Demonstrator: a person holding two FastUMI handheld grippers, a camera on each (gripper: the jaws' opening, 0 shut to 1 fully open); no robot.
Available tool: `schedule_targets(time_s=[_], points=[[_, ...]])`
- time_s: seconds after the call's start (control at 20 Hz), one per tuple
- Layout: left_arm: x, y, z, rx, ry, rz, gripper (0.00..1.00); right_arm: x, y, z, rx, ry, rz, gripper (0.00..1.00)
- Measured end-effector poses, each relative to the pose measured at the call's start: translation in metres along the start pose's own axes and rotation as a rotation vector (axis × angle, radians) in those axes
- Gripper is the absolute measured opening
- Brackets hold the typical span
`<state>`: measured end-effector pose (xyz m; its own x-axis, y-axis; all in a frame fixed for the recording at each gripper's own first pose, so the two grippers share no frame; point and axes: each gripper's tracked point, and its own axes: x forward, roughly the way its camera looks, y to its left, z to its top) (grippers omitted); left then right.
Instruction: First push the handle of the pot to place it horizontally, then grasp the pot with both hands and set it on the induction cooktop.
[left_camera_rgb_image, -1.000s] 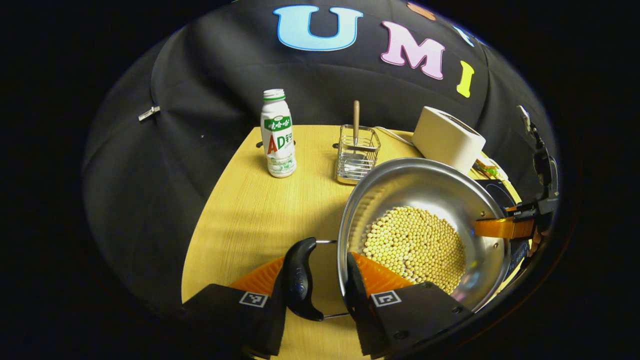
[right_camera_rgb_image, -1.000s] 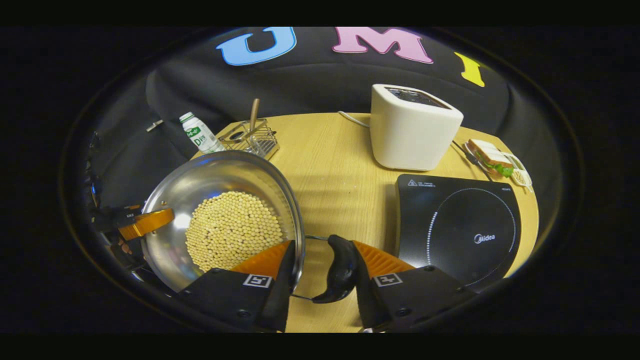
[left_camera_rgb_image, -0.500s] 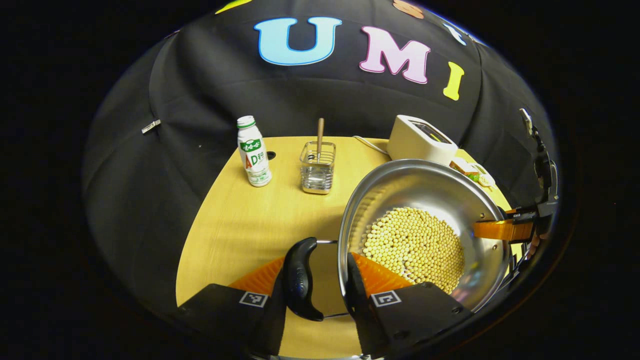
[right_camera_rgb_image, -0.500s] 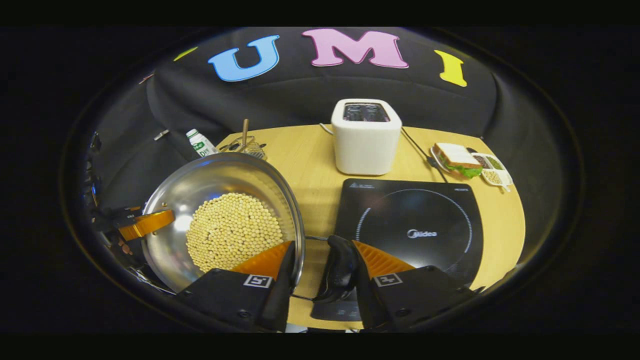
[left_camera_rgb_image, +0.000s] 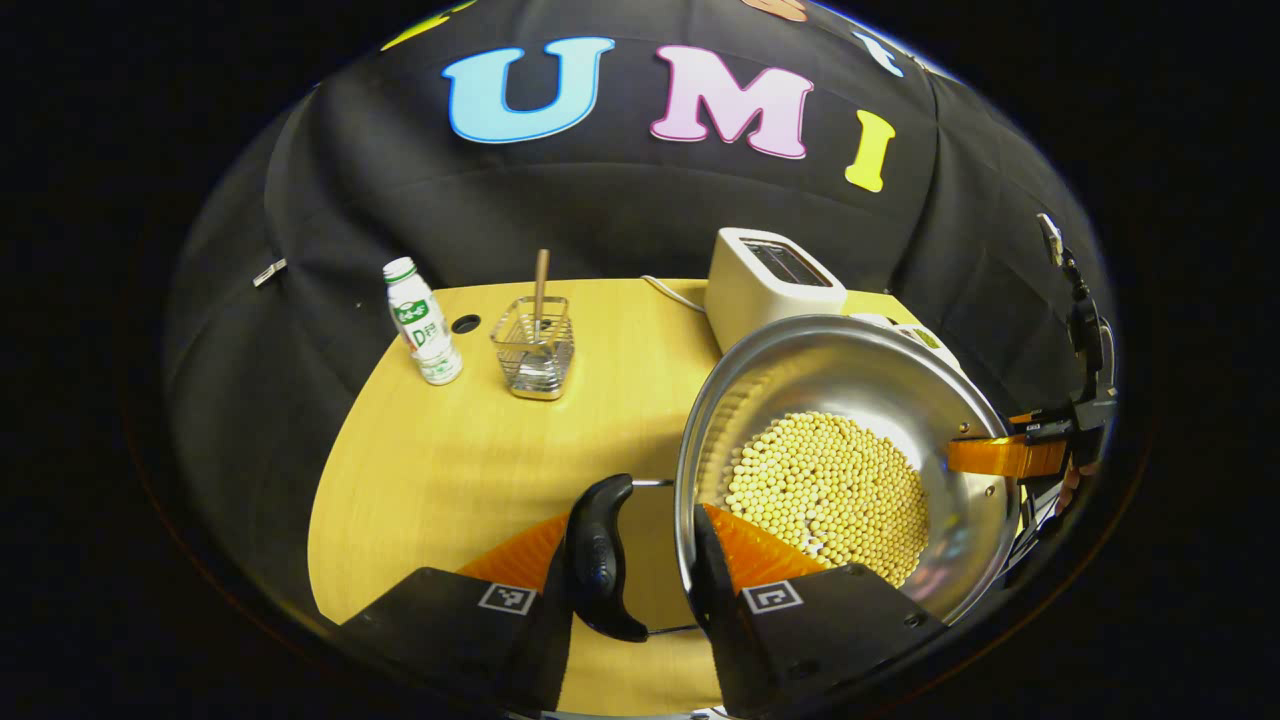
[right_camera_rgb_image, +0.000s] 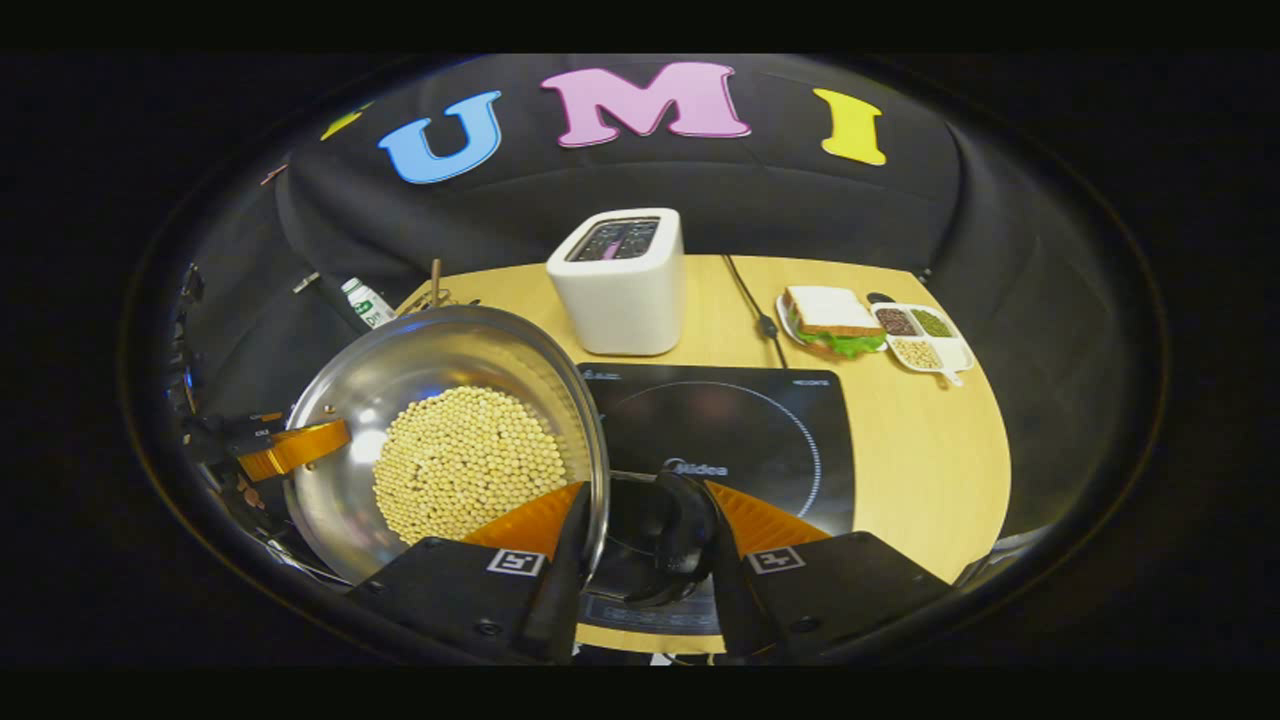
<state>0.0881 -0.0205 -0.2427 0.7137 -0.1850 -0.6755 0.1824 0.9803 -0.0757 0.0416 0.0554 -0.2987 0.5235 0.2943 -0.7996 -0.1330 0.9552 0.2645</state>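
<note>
A steel pot (left_camera_rgb_image: 850, 365) holding yellow beans (left_camera_rgb_image: 830, 490) hangs between both grippers above the table. My left gripper (left_camera_rgb_image: 640, 560) is shut across the pot's rim and its black side handle (left_camera_rgb_image: 598, 555). My right gripper (right_camera_rgb_image: 650, 540) is shut the same way on the opposite black handle (right_camera_rgb_image: 685, 530), with the pot (right_camera_rgb_image: 420, 355) to its left. Each view shows the other gripper's fingers at the far rim (left_camera_rgb_image: 1005, 455) (right_camera_rgb_image: 290, 447). The black induction cooktop (right_camera_rgb_image: 760, 420) lies just under and beyond my right gripper; the pot's right edge overlaps its left part.
A white toaster (right_camera_rgb_image: 620, 280) with a black cord stands behind the cooktop. A plate with a sandwich (right_camera_rgb_image: 830, 320) and a small divided dish (right_camera_rgb_image: 925, 338) sit at the far right. A white bottle (left_camera_rgb_image: 422, 322) and a wire basket (left_camera_rgb_image: 535, 345) stand at the wooden table's (left_camera_rgb_image: 430, 470) far left.
Both grippers have carried the pot to the right. The cooktop has slid under my right gripper; bottle, basket and toaster have shifted left and farther off. The grips are unchanged.
</note>
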Motion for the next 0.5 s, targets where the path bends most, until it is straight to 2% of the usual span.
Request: schedule_targets(time_s=[0.35,0.4,0.5], points=[[0.020,-0.070,0.009,0.030,0.006,-0.028,0.60,-0.009,-0.072,-0.002,0.039,-0.004,-0.020,0.58],[0.022,-0.078,0.009,0.036,0.006,-0.029,0.60,-0.009,-0.080,-0.002,0.044,-0.002,-0.020,0.54],[0.030,-0.093,0.012,0.043,0.005,-0.032,0.60,-0.007,-0.097,-0.004,0.054,0.001,-0.021,0.58]])
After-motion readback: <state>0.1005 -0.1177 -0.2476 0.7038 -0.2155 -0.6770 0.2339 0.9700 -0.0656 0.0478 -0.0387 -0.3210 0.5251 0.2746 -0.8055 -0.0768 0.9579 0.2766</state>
